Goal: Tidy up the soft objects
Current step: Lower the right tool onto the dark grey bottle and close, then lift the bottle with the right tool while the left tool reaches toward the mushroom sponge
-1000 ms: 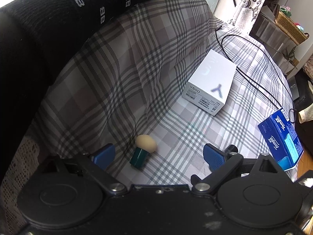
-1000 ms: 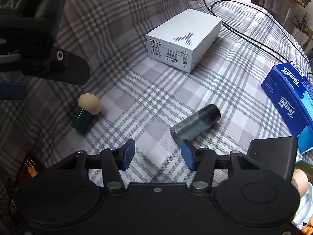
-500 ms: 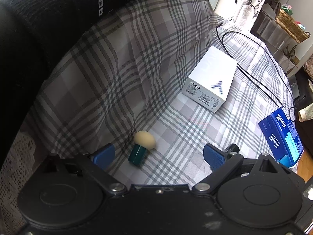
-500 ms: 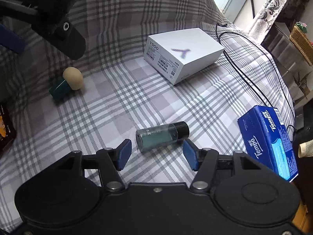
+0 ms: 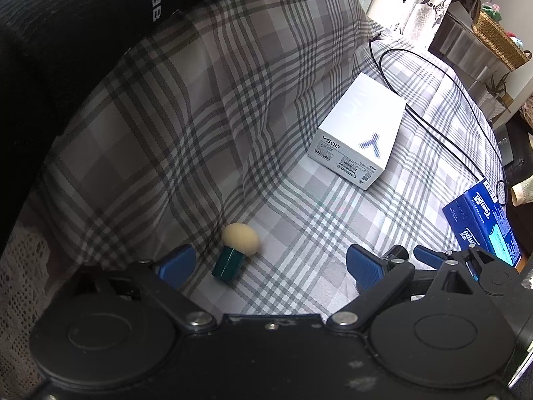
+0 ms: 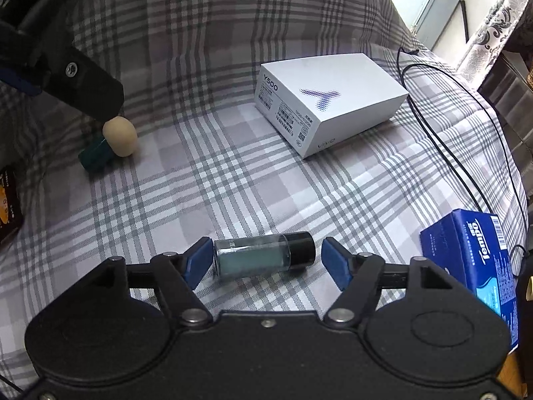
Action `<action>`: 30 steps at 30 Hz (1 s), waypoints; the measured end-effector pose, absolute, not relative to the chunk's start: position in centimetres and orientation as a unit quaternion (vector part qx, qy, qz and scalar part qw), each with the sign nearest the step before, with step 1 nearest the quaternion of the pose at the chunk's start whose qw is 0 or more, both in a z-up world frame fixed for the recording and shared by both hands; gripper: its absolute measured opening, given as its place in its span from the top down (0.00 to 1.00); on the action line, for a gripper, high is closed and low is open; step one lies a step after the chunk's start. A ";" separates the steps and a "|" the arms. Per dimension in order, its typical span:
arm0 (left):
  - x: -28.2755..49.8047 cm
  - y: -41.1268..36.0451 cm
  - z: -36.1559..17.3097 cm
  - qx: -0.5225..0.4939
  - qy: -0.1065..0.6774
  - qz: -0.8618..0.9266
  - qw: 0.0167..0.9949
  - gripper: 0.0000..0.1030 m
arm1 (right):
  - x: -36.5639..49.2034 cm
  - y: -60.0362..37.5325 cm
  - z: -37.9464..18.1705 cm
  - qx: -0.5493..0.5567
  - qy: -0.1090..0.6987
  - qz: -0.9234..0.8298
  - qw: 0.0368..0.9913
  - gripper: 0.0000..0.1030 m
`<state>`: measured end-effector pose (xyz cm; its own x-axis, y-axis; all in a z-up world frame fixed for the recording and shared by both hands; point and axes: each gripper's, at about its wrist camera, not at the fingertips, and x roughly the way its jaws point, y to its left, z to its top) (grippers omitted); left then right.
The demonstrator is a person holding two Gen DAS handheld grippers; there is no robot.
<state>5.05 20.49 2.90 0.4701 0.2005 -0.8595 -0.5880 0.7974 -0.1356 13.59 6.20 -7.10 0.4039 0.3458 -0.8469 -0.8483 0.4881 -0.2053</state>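
Note:
A beige sponge puff on a dark green base (image 5: 236,250) lies on the plaid sheet, just ahead of my left gripper (image 5: 268,263), which is open and empty; the puff sits between its blue pads, nearer the left one. It also shows in the right wrist view (image 6: 111,145). A clear bottle with teal liquid and a black cap (image 6: 265,255) lies sideways between the open jaws of my right gripper (image 6: 269,263). The left pad nearly touches the bottle's base. The right pad stands apart from the cap.
A white Y500 phone box (image 5: 359,133) (image 6: 328,100) lies further back. A blue Tempo tissue pack (image 5: 484,223) (image 6: 476,260) lies at the right. A black cable (image 6: 443,133) runs across the sheet. A black garment (image 5: 66,33) drapes the backrest. A wicker basket (image 5: 499,38) stands far right.
My right gripper has moved forward over the bottle, which now lies between its jaws. My left gripper has pulled back slightly; the puff has not moved.

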 end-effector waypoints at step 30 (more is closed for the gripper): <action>5.6 20.6 0.8 -0.204 0.478 0.236 0.821 0.03 | 10.5 7.6 -7.8 -0.280 0.488 0.292 0.774 0.36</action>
